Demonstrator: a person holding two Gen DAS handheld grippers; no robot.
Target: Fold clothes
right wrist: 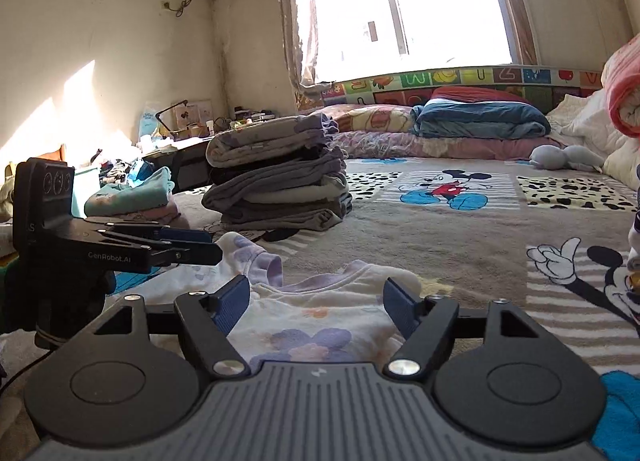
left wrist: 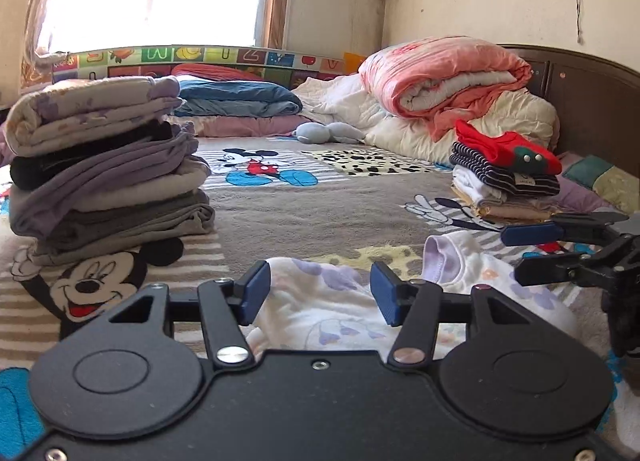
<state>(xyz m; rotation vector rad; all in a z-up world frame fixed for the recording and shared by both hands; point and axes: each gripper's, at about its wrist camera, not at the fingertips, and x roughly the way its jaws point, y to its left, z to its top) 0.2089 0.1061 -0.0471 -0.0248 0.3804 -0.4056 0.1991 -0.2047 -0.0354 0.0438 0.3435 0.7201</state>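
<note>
A small white top with purple flowers and lilac cuffs (left wrist: 328, 321) (right wrist: 316, 325) lies on the Mickey Mouse bedspread (left wrist: 320, 201) (right wrist: 440, 241). My left gripper (left wrist: 320, 289) stands open over its left part, the cloth lying between the blue pads untouched. My right gripper (right wrist: 318, 303) is open too, straddling the top's right part near the neckline. Each gripper shows in the other's view: the right gripper (left wrist: 514, 255) at the right edge, the left gripper (right wrist: 214, 246) at the left edge by a sleeve.
A tall stack of folded clothes (left wrist: 104, 165) (right wrist: 280, 189) stands to the left. A lower stack topped by a red garment (left wrist: 504, 173) sits at the right, with folded quilts (left wrist: 440, 73), a grey plush toy (left wrist: 328, 131) and the headboard (left wrist: 592, 101) behind. A teal pile (right wrist: 132, 193) lies at the bed's left edge.
</note>
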